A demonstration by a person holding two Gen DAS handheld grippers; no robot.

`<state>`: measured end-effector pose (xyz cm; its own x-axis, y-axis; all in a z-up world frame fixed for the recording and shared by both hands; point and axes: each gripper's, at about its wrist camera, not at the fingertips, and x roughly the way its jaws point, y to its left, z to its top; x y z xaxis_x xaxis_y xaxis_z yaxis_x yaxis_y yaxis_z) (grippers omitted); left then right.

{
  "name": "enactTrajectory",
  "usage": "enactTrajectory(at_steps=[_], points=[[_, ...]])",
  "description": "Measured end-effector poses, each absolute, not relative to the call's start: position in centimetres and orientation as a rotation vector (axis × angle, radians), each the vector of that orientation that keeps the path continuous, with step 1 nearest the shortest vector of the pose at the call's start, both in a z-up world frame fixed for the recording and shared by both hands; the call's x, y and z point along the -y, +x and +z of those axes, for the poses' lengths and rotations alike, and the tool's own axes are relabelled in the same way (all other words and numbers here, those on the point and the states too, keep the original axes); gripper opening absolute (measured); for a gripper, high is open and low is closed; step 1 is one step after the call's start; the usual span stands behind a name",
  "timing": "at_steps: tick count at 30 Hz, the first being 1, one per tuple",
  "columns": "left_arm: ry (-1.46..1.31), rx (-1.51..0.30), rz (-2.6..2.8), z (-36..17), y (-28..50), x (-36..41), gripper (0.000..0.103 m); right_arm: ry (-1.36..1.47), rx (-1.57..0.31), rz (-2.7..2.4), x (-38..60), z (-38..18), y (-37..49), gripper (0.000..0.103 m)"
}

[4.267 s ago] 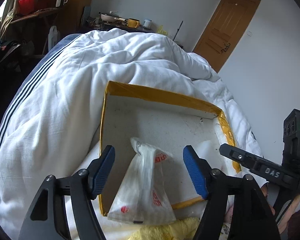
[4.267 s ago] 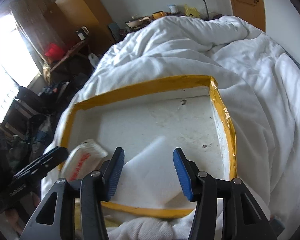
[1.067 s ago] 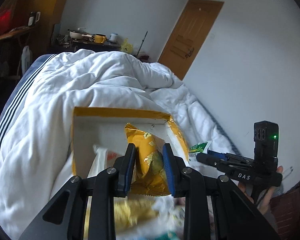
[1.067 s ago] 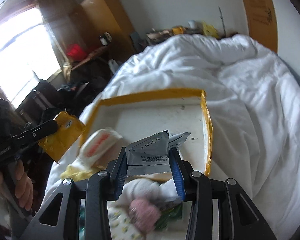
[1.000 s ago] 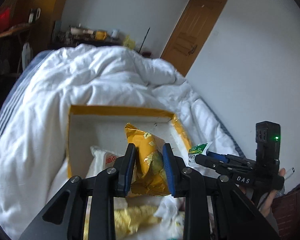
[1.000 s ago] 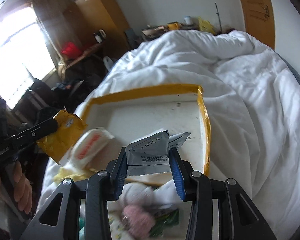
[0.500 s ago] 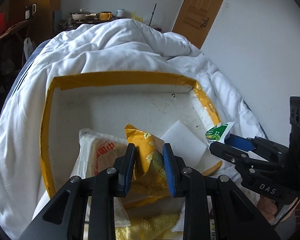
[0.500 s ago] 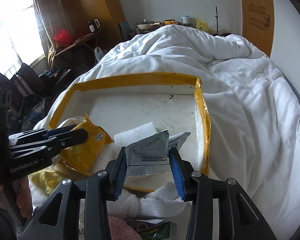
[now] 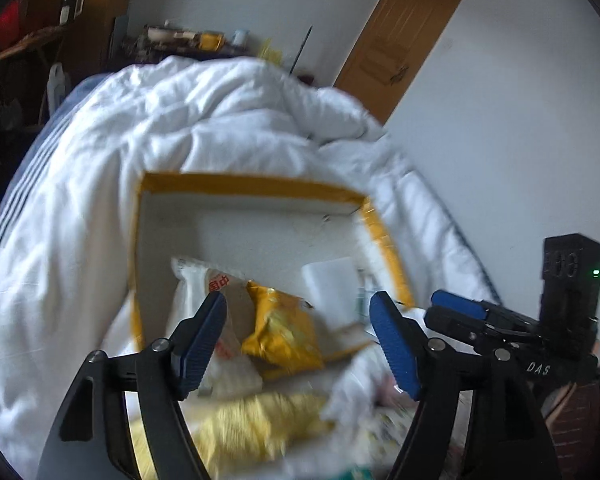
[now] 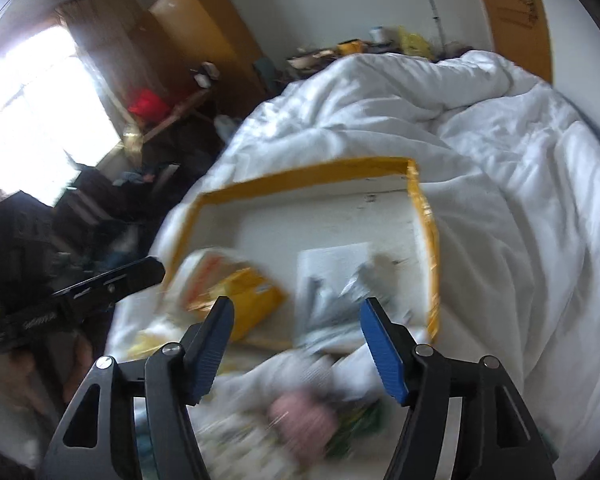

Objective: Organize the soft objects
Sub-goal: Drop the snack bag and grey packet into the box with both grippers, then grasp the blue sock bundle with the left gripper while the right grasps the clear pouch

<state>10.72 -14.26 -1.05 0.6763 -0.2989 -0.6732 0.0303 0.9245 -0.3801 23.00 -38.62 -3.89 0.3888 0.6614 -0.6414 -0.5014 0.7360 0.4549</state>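
Left wrist view: the left hand-held gripper (image 9: pixel 298 334), jaws just opened wide and empty, hangs over the yellow snack packet (image 9: pixel 282 330) lying in the yellow-rimmed foam box (image 9: pixel 244 184) on the bed, beside a white bag (image 9: pixel 204 280)

Right wrist view: the right hand-held gripper (image 10: pixel 296 344), likewise just opened and empty, stands above the grey packet (image 10: pixel 332 304) dropped at the box's near right corner; loose soft items blur below
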Motion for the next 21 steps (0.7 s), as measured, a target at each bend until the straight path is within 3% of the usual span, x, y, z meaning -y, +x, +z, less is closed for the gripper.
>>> enactTrajectory(at_steps=[4,9,21], points=[[-0.384,-0.71,-0.228,1.6,3.6,13.3,0.083,0.16,-0.861,0.814,39.8,-1.8,17.2,0.078],[-0.505,-0.721,-0.314,-1.3,-3.5,12.7,0.086,0.059,-0.837,0.863,42.2,-2.8,9.6,0.079],[-0.428,-0.843,-0.273,-4.2,-2.6,14.9,0.086,0.157,-0.967,0.823,43.3,-8.1,8.7,0.08]])
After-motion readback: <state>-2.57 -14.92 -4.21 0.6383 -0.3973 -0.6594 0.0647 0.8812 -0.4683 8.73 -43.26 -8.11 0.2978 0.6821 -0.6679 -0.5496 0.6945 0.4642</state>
